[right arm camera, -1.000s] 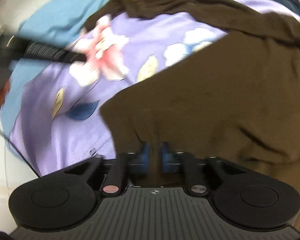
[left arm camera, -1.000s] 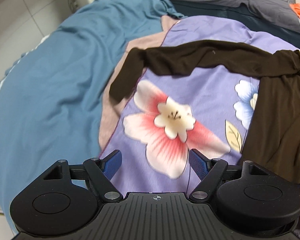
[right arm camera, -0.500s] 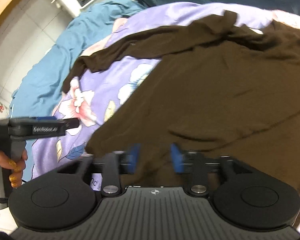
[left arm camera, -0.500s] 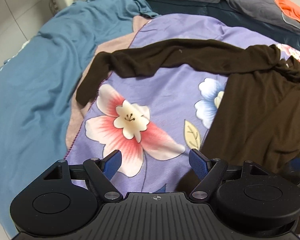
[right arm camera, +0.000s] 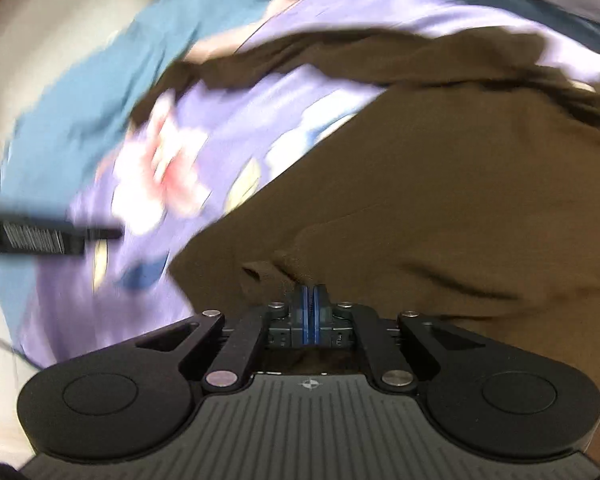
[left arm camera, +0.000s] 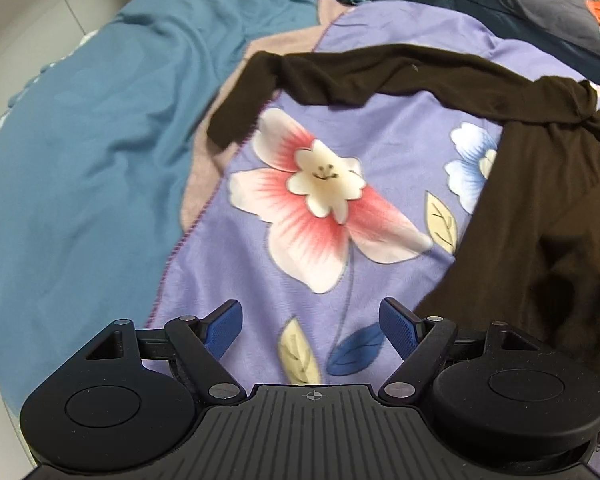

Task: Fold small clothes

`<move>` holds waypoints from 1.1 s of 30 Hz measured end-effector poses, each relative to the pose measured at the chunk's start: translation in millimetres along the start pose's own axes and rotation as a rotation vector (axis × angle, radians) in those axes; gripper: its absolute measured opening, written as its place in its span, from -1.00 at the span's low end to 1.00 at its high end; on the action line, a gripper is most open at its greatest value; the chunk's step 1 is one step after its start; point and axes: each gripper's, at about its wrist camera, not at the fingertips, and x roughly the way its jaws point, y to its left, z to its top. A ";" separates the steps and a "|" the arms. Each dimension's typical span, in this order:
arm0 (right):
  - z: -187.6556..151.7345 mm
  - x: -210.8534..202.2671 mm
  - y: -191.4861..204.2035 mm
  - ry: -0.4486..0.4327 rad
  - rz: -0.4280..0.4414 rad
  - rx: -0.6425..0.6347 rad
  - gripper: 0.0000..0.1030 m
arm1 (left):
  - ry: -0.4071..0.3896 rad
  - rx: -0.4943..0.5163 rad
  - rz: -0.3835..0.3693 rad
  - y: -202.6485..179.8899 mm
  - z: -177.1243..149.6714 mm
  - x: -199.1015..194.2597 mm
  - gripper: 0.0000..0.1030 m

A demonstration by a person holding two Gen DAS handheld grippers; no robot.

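1 brown top (left arm camera: 540,200) on floral sheet (left arm camera: 340,280) | left gripper (left arm camera: 311,326) spread, empty | right gripper (right arm camera: 310,312) pinching top's hem | 1 blue blanket (left arm camera: 80,140)

dark brown top (left arm camera: 540,208), lilac floral sheet (left arm camera: 300,280)

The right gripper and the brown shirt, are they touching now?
Touching. The right wrist view shows the right gripper with its blue pads closed together on a fold at the edge of the brown shirt.
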 end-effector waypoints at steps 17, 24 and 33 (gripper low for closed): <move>-30.0 -327.1 -385.4 -0.353 -0.949 0.653 -0.80 | -0.020 0.228 -0.094 -75.0 8.2 2.0 1.00; -56.2 -256.9 -318.1 -0.357 -0.718 0.642 0.19 | -0.003 0.244 -0.067 -61.8 8.3 8.2 1.00; -99.1 -152.5 -196.3 -0.050 -0.096 0.573 0.18 | -0.049 0.245 -0.234 -29.5 4.9 0.9 1.00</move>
